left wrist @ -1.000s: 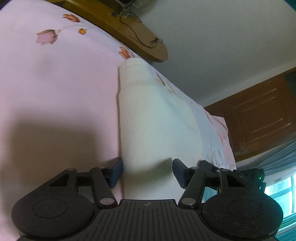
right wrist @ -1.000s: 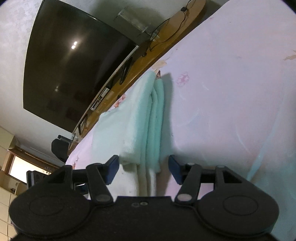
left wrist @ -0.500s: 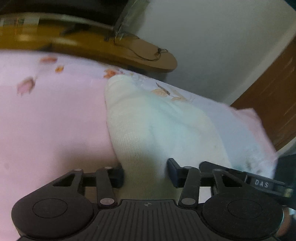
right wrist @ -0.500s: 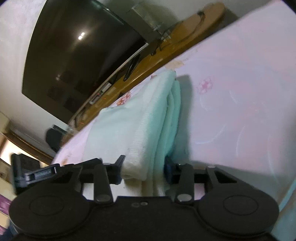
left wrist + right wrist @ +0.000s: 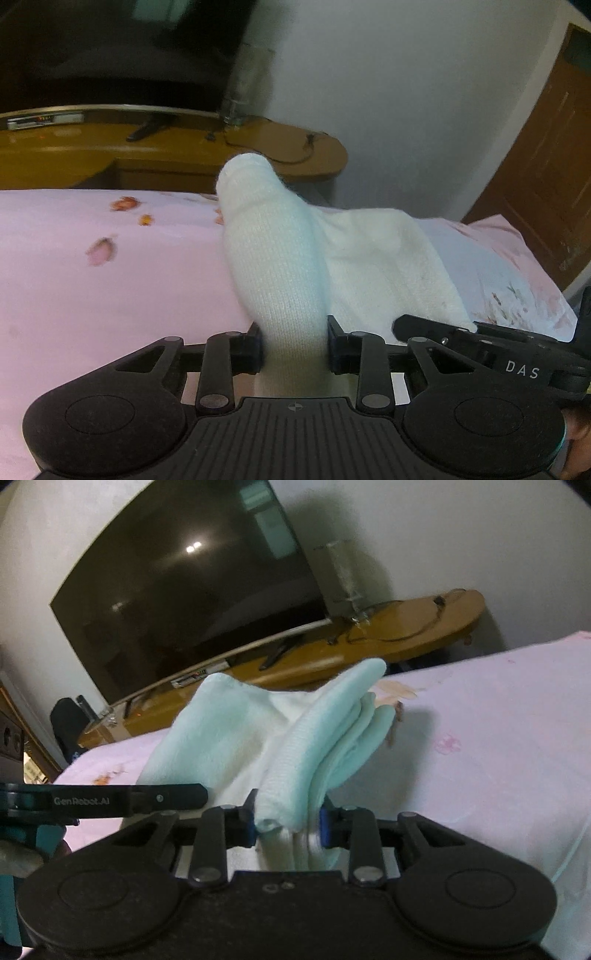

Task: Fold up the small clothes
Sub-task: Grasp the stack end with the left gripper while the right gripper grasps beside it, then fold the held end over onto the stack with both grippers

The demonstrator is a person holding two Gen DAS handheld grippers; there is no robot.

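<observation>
Two grippers, one garment. Left gripper (image 5: 294, 349): jaws closing, pads pressed on a bunched thickness of the white knitted garment (image 5: 280, 258), which rises forward from between them, then drapes away on the right-jaw side. Right gripper (image 5: 287, 821): jaws closing, clamped on several stacked layers of the same garment (image 5: 295, 746), pale green-white in that view, one ribbed edge uppermost. Location: lifted at both held corners, the slack between sagging toward the pink floral bedsheet (image 5: 110, 288). Handling, judged: light, soft, limp, stretchy; no stiffness to keep a fold; layers may slide apart if the grip loosens. Best hold: at corners, through all layers, as now. Room: broad bare sheet beyond and outside both jaw pairs; wooden TV bench (image 5: 406, 627) and television (image 5: 184, 590) well beyond the bed's far edge.
</observation>
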